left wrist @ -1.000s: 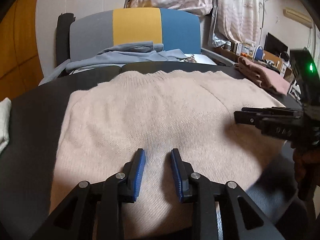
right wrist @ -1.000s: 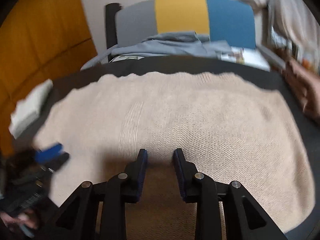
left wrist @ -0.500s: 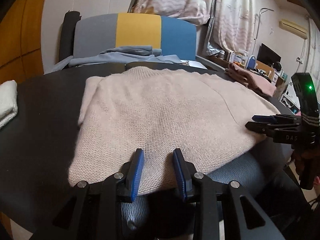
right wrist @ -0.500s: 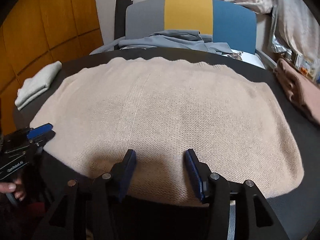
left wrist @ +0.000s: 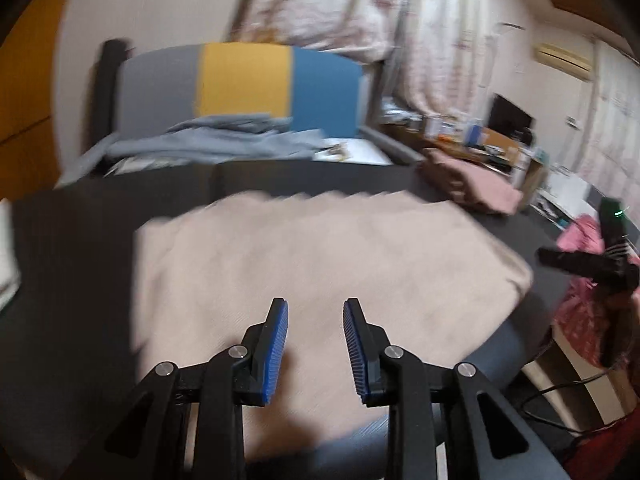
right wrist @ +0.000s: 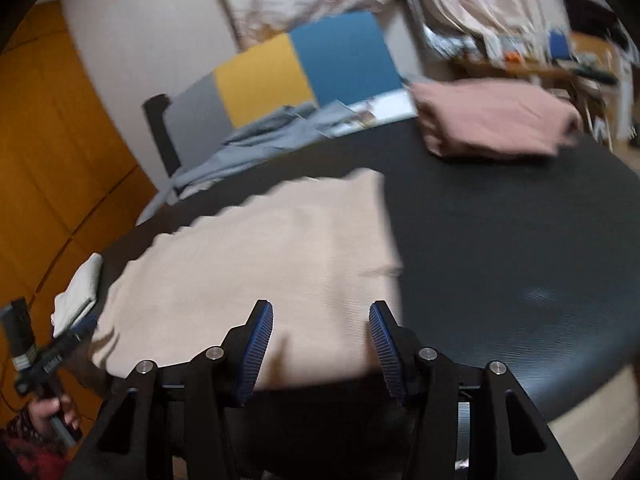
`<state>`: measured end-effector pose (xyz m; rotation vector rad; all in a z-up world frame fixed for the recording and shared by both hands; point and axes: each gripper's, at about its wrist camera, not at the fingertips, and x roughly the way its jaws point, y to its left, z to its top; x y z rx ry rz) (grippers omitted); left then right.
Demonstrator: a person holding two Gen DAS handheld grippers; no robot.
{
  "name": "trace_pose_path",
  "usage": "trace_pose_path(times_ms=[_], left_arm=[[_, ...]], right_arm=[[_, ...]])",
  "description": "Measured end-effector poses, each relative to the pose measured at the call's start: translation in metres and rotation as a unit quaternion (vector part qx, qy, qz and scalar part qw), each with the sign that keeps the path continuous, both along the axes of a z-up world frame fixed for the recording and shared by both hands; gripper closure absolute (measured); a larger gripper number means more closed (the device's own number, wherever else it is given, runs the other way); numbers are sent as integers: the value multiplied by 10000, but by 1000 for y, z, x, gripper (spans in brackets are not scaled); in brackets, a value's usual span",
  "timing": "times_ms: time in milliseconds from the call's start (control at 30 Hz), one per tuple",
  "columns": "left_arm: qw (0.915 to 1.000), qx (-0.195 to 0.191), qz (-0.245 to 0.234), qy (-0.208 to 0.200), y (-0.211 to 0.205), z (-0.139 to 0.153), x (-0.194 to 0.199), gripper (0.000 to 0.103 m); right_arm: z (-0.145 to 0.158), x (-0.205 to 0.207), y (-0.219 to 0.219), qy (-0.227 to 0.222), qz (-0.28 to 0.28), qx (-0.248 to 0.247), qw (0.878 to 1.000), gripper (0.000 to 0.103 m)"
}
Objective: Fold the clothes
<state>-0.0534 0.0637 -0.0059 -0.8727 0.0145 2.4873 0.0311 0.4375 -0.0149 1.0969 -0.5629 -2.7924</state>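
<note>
A beige knit sweater (left wrist: pixel 320 256) (right wrist: pixel 272 256) lies folded flat on the round black table (right wrist: pixel 500 240). My left gripper (left wrist: pixel 315 312) hovers over its near edge, jaws apart and closing a little, nothing between the pads. In the right wrist view it shows at the far left (right wrist: pixel 76 332), held by a hand. My right gripper (right wrist: pixel 320 316) hangs above the sweater's near right corner, jaws closing from a wider gap with nothing between them. The left wrist view shows it off the sweater's right edge (left wrist: pixel 560 258).
A folded pink garment (right wrist: pixel 492 116) sits at the table's far right. A folded white cloth (right wrist: pixel 80 292) lies at the left edge. Behind the table stands a grey, yellow and blue chair (left wrist: pixel 244 80) with a grey garment (left wrist: pixel 216 144) on its seat. Cluttered shelves are at the right.
The right gripper swung right along the sweater's near edge and rolled; its jaws widened, then narrowed somewhat. The left gripper lifted and drew back from the sweater. Both views are now blurred.
</note>
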Motion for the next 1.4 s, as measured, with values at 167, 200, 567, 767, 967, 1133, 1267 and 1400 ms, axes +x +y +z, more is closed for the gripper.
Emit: trace_pose_path(times_ms=[167,200,567,767,967,1133,1267,1400], left_arm=[[9933,-305,-1106,-169,106,6,-38,74],[9904,-429,-1304,-188,128,3,-42,74],[9713,-1390,-1845,-563,245,-40,-93,74],[9744,-1028,-1930,-513,235,-49,-99,73],[9742,-1143,-1917,-334,239,-51,-95,72],[9723,-1436,-1841,-68,245,-51,-87,72],[9719,-1477,-1831,-23,245,-52,-86,72],[9724,-1435,-1839,-47,243,-52,-88,72]], right_arm=[[-21,-16,41,-247,308,-1117,9930,71],[-26,-21,44,-307,418,-1356,9894,71],[-75,-77,57,-1409,1939,-3074,9209,68],[-60,-57,38,-1300,2352,-2440,9318,99],[-65,-30,47,-1210,1814,-2212,9506,99],[-72,-37,50,-945,1520,-3107,9335,68],[-70,-61,49,-749,1479,-3422,9249,60],[-70,-76,40,-879,1294,-3141,9364,98]])
